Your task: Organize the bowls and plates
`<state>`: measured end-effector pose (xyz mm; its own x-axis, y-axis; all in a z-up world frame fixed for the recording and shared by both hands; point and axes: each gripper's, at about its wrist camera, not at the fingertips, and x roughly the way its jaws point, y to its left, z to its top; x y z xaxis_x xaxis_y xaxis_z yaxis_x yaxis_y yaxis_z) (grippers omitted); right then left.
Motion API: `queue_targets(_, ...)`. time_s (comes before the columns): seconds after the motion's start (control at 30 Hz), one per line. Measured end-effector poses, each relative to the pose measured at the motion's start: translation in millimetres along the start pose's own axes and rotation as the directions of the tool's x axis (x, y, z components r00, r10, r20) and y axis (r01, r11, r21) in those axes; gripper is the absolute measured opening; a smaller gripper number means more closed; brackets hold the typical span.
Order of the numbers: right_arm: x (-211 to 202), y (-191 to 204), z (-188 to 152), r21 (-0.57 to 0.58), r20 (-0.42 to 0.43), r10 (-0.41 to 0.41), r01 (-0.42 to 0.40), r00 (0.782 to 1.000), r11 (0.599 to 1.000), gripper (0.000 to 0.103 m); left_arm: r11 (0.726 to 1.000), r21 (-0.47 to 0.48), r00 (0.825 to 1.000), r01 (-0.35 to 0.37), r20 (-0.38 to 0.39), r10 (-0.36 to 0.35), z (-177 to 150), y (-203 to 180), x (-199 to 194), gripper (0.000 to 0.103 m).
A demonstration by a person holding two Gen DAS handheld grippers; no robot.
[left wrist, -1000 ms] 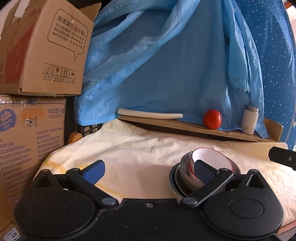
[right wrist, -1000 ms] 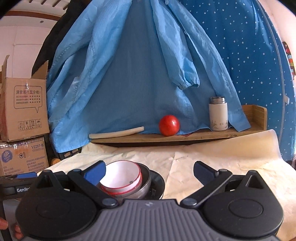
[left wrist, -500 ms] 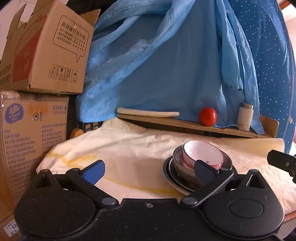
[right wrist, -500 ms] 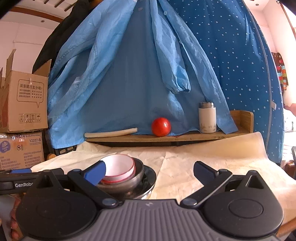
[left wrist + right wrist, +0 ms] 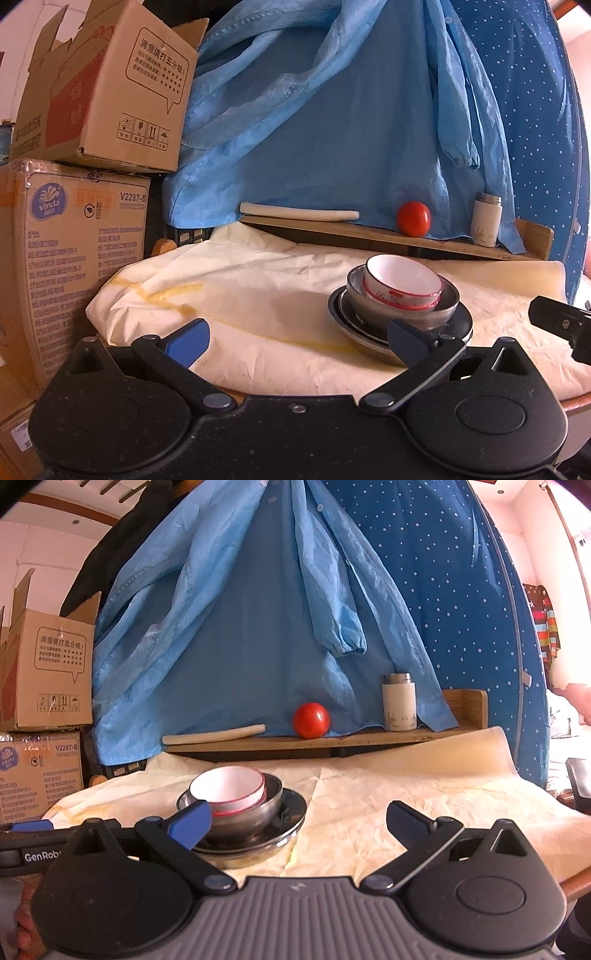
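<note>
A white bowl with a red rim (image 5: 402,282) (image 5: 228,786) nests in a steel bowl (image 5: 448,301) (image 5: 269,801), which stands on a steel plate (image 5: 463,323) (image 5: 291,814) on the cream cloth. My left gripper (image 5: 299,341) is open near the table's front edge, its right finger just in front of the plate, nothing between the fingers. My right gripper (image 5: 299,821) is open too, its left finger overlapping the stack's near left side, with nothing held.
A wooden shelf (image 5: 369,734) at the back holds a red tomato (image 5: 311,720), a white flask (image 5: 399,701) and a pale rolled stick (image 5: 214,734). Blue garments (image 5: 240,627) hang behind. Cardboard boxes (image 5: 74,240) are stacked at the left. A hand (image 5: 26,923) shows at bottom left.
Both grippers have drawn back and lifted away from the stack, which now sits farther off and lower in each view. The bowls and plate have not moved.
</note>
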<state>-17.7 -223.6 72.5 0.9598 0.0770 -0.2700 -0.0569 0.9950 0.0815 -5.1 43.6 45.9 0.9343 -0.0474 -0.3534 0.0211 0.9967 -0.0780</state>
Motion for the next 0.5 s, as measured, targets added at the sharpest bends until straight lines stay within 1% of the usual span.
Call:
queue_targets(0.13, -3, 2, -6, 0.005, -0.028, 0.0, 0.0, 1.0, 1.0, 0.103, 1.0, -0.001, 1.0, 0.003, -0.003, -0.003, -8, 2, -7, 0.102)
queue_targets(0.3, -7, 2, -11, 0.005, -0.033, -0.018, 0.018, 0.999, 1.0, 0.103, 1.0, -0.002, 1.0, -0.002, -0.011, 0.002, -19, 9, -13, 0.102)
queue_targets(0.4, -8, 1, -14, 0.012, -0.046, -0.014, 0.015, 0.999, 1.0, 0.103, 1.0, -0.017, 1.0, 0.0, -0.021, 0.0, -24, 13, -15, 0.102)
queue_targets(0.5, -10, 2, -18, 0.016, -0.053, -0.011, 0.012, 0.999, 1.0, 0.103, 1.0, -0.029, 1.0, 0.001, -0.014, -0.002, -26, 15, -17, 0.102)
